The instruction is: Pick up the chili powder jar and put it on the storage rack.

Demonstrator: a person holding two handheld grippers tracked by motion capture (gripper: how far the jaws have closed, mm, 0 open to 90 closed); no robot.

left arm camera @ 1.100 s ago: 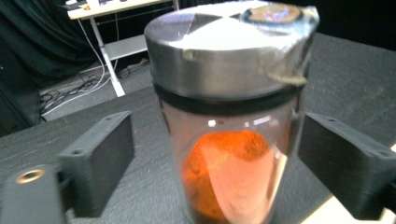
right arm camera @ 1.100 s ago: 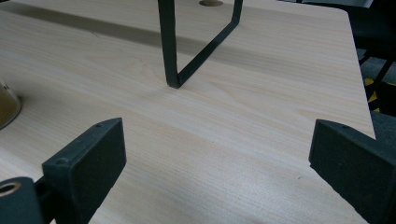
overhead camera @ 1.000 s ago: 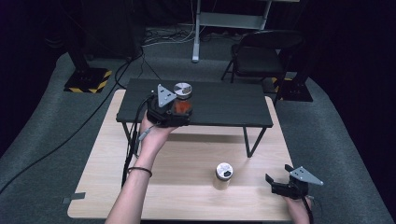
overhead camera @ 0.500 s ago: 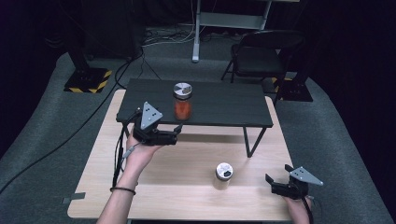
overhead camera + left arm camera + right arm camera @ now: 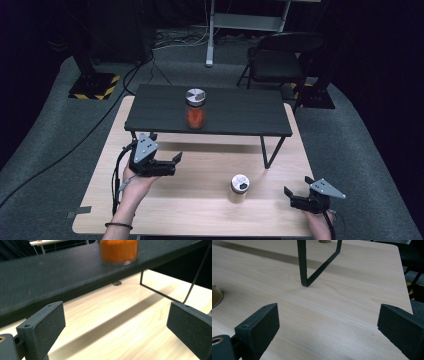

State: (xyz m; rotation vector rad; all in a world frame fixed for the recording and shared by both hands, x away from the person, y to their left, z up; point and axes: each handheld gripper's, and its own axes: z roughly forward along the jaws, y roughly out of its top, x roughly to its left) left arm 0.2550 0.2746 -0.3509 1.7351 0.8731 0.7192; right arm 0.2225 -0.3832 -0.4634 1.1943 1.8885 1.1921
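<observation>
The jar of orange powder [image 5: 195, 109], clear glass with a silver lid, stands upright on the black raised shelf [image 5: 240, 112]. My left claw [image 5: 170, 164] hangs over the wooden table [image 5: 200, 200], below and nearer than that jar, well apart; its jaws have just been opening and stand wide, nothing between them.

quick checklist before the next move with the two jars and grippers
1. Orange jar upright on the black shelf: ok.
2. Left gripper clear of it, jaws open, nothing between them: ok.
3. Small jar upright on the wooden table, lid on: ok.
4. Right gripper open and empty, apart from the small jar: ok.
5. Orange jar's lid tight: cannot tell.
</observation>
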